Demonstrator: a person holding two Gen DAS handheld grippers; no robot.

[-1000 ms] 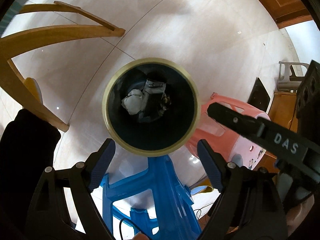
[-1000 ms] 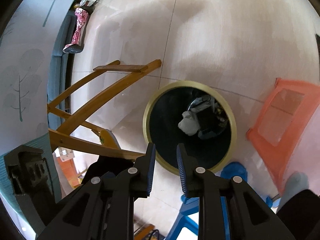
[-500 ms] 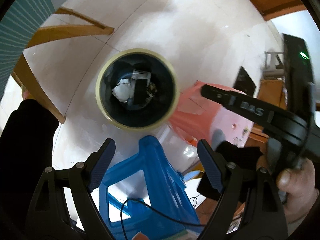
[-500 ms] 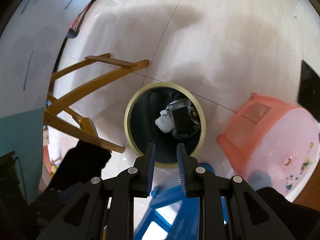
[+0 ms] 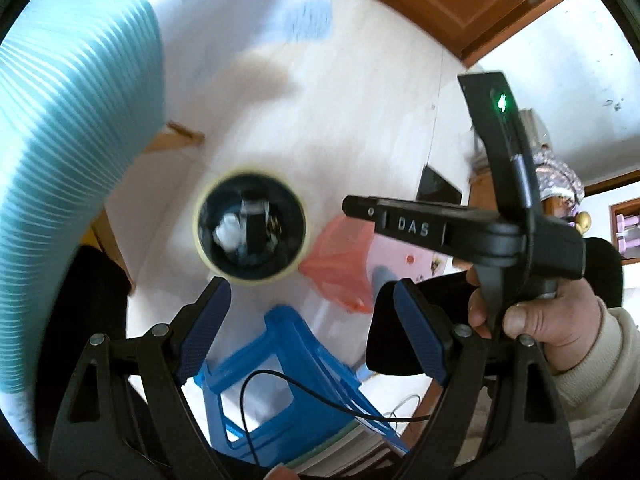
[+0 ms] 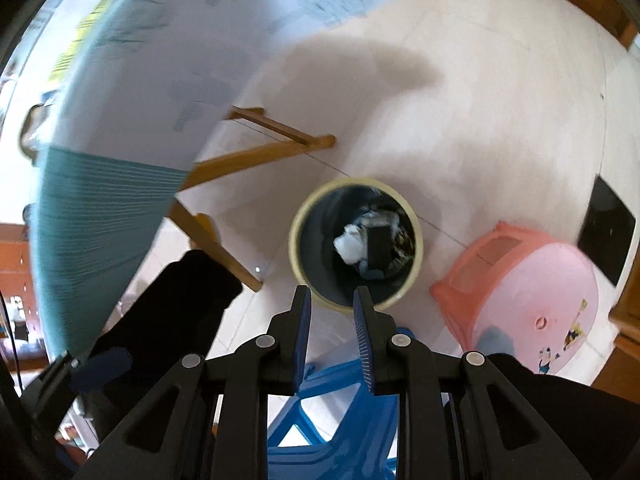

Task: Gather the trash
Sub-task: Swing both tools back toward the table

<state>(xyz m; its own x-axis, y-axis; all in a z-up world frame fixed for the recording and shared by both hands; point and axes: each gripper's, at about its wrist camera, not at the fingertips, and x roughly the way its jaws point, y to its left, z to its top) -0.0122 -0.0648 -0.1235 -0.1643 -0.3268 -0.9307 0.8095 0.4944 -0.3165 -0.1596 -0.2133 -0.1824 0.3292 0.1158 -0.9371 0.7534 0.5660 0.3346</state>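
"DAS" marks the right gripper (image 5: 352, 206), narrowly parted, empty; left gripper (image 5: 310, 312) gapes wide, empty; trash bin (image 6: 356, 244) holds crumpled paper (image 6: 350, 246).

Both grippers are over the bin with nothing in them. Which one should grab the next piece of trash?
Probably left: the left gripper is wide open and empty above the bin; the right gripper is empty too, but its jaws stand narrow.

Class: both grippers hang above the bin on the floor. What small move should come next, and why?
Probably swing both away toward the next piece of trash. The left gripper and right gripper hold nothing, and the bin already contains crumpled paper.
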